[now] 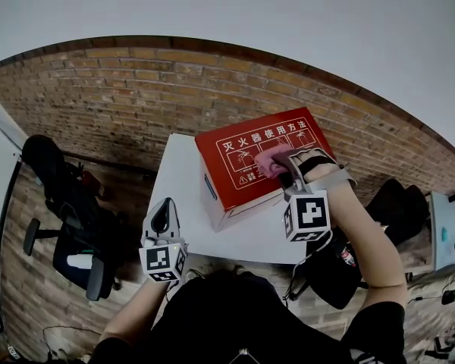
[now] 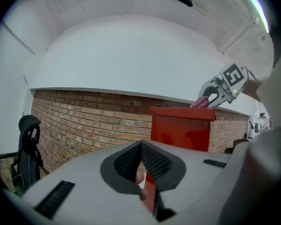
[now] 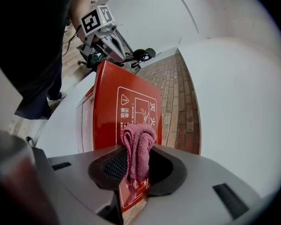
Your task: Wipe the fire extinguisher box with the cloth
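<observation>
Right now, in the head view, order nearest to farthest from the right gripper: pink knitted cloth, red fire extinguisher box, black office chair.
1. Pink knitted cloth, in its grasp.
2. Red fire extinguisher box, underneath.
3. Black office chair, far left.

Surface finish notes
fire extinguisher box (image 1: 250, 158): smooth glossy red, reflective; cloth (image 3: 136, 146): coarse pink knit; counter (image 1: 174, 180): smooth matt white; floor (image 1: 121, 97): rough brick.

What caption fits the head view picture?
The right gripper holds a pink cloth on the red box; the left gripper hovers nearby.
</observation>
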Motion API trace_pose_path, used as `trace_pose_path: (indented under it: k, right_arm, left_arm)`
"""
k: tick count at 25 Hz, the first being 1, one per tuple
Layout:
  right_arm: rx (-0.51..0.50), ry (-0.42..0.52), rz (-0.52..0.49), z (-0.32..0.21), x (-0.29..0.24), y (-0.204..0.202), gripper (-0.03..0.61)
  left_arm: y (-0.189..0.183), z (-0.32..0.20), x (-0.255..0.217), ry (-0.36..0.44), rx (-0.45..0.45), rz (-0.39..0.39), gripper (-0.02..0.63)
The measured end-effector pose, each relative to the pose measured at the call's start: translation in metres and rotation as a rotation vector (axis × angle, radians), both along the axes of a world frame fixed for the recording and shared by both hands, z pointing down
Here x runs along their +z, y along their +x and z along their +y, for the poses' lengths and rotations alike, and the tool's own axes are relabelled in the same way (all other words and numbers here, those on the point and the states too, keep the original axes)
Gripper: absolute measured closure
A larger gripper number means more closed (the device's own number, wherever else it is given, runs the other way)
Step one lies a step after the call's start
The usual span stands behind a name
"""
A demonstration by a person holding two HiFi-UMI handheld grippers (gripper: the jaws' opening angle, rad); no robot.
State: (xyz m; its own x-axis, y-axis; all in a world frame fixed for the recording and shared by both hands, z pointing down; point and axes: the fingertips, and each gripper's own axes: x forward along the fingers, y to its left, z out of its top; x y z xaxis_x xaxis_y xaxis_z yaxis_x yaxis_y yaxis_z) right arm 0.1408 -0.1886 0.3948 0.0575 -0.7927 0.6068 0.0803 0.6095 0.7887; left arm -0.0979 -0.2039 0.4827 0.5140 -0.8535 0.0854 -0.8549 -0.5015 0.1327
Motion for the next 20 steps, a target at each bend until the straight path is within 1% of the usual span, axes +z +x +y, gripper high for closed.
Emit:
trace_pose_path:
  k: [10, 20]
  right_arm:
    - [-0.037, -0.011, -0.022, 0.007, -0.001, -0.04, 0.472]
    - [-0.074, -0.02, -0.021, 0.011, 0.001, -0.084, 0.472]
  left_arm:
    - [-0.011, -0.002, 0.001, 0.002, 0.02, 0.002, 0.584]
    - [-0.033, -0.004, 0.007, -0.003, 0.011, 0.004, 0.584]
